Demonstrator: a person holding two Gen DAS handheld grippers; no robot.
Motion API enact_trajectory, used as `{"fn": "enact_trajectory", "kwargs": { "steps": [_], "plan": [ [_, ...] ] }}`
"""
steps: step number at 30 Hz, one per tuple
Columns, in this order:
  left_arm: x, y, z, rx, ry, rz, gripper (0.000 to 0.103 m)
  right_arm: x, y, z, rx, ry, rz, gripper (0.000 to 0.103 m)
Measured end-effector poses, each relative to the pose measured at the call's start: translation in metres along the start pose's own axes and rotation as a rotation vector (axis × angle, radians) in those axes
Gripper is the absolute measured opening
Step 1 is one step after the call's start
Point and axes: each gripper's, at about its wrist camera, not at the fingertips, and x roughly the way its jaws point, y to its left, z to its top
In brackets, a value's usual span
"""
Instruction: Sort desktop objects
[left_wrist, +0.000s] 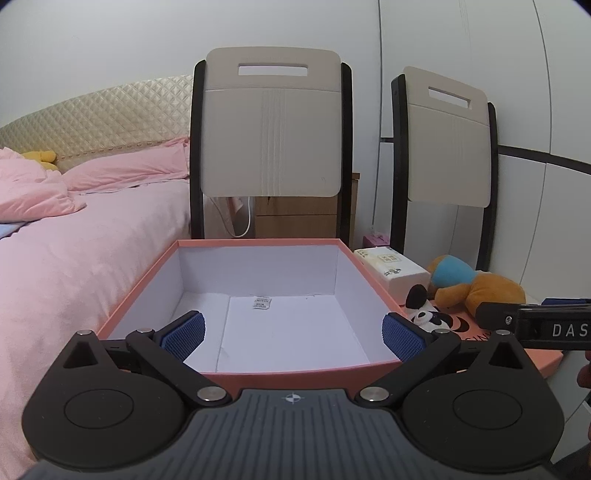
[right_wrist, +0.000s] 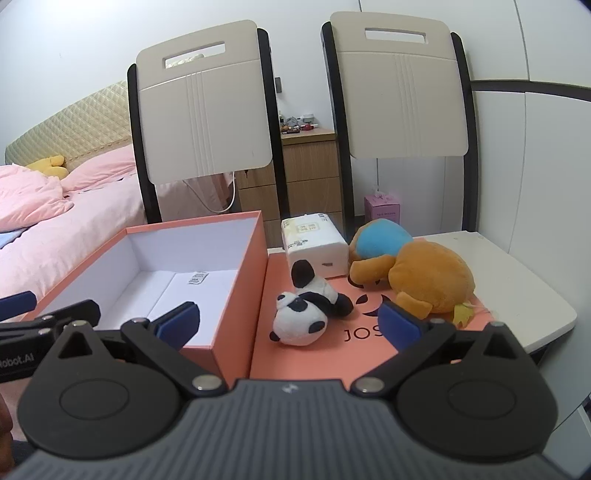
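Both tongs, left (left_wrist: 291, 334) and right (right_wrist: 288, 323), spread wide, gripping nothing. Rigid salmon cardboard box (right_wrist: 236, 291) at nine o'clock. Fuzzy rounded panda plush (right_wrist: 306, 310) dead centre, lying on flat lid (right_wrist: 314, 354).

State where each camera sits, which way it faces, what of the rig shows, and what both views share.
Left wrist: rides the left gripper, open, looking into the open box.
Right wrist: rides the right gripper, open, facing the panda plush, orange plush and tissue pack.
Shared: box, plushes, tissue pack, both chairs; each view catches the other gripper at its edge.
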Motion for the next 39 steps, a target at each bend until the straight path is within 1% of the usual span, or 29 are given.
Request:
{"fn": "enact_trajectory", "kwargs": {
  "steps": [4,7,9,10,12,15,19,21,27,35,39],
  "plan": [
    [0.003,0.008,0.001,-0.036,0.001,0.012,0.103,0.000,0.004,-0.002,-0.006,-0.008,-0.011,0.103],
    [0.006,0.014,0.001,-0.063,0.001,0.020,0.103,0.009,0.003,-0.003,0.000,0.032,-0.006,0.103],
    [0.006,0.020,0.002,-0.068,0.007,0.023,0.103,0.010,0.005,-0.006,-0.006,0.018,-0.014,0.103],
    [0.005,0.025,-0.005,-0.075,-0.011,0.018,0.103,0.010,0.004,-0.006,-0.007,0.014,-0.020,0.103],
    [0.004,0.032,-0.003,-0.088,-0.011,0.018,0.103,0.011,0.003,-0.006,-0.014,0.006,-0.033,0.103],
    [0.008,0.033,-0.006,-0.089,0.004,0.037,0.103,0.014,0.000,-0.010,-0.008,-0.001,-0.040,0.103],
    [0.003,0.039,-0.006,-0.109,-0.016,0.028,0.103,0.015,-0.003,-0.014,-0.003,0.001,-0.066,0.103],
    [0.004,0.040,-0.007,-0.106,-0.016,0.043,0.103,0.013,-0.003,-0.014,-0.006,-0.012,-0.073,0.103],
    [0.004,0.044,-0.010,-0.067,-0.020,0.090,0.103,0.019,0.001,-0.015,-0.021,-0.007,-0.070,0.103],
    [0.006,0.047,-0.015,-0.027,-0.023,0.106,0.103,0.027,0.007,-0.017,-0.040,-0.001,-0.067,0.103],
    [0.008,0.050,-0.015,-0.024,-0.019,0.116,0.103,0.029,0.008,-0.018,-0.046,0.004,-0.066,0.103]
  ]
}}
